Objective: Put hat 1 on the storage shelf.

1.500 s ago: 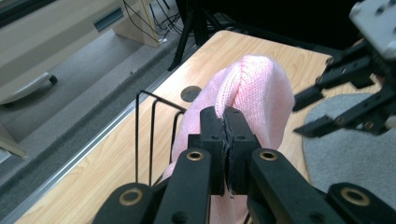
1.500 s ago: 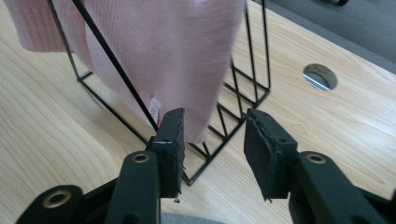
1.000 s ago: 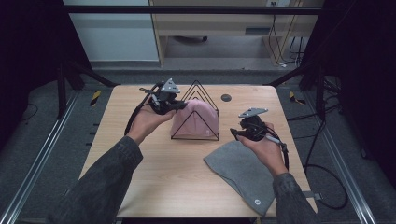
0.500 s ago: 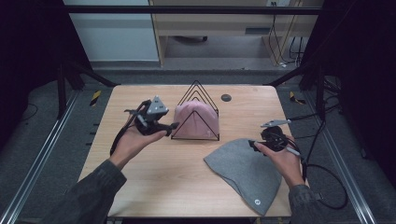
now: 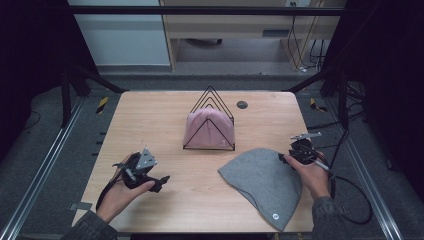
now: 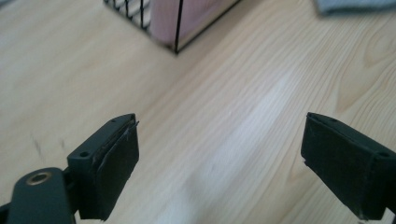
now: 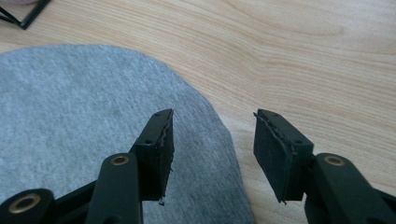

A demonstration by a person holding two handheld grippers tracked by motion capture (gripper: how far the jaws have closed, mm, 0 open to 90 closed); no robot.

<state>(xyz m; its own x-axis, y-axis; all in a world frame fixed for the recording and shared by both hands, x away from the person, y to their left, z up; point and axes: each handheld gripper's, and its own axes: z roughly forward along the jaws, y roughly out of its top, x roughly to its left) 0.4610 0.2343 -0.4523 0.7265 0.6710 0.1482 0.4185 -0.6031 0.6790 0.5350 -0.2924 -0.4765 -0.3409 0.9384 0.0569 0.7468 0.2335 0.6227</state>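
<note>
Two hand-held grippers work over a wooden table (image 5: 200,200). The left gripper (image 5: 157,181) hovers at the near left, jaws spread wide after just opening, nothing between them. The right gripper (image 5: 286,158) sits at the right, jaws partly apart after just closing a little, straddling the rounded edge of one grey beanie (image 5: 262,182) without pinching it. The beanie lies flat to the left of that gripper, long axis diagonal, crown toward the gripper, cuff toward the near edge. Farther off, one black wire rack (image 5: 210,122) holds one pink beanie (image 5: 207,131) upright.
</note>
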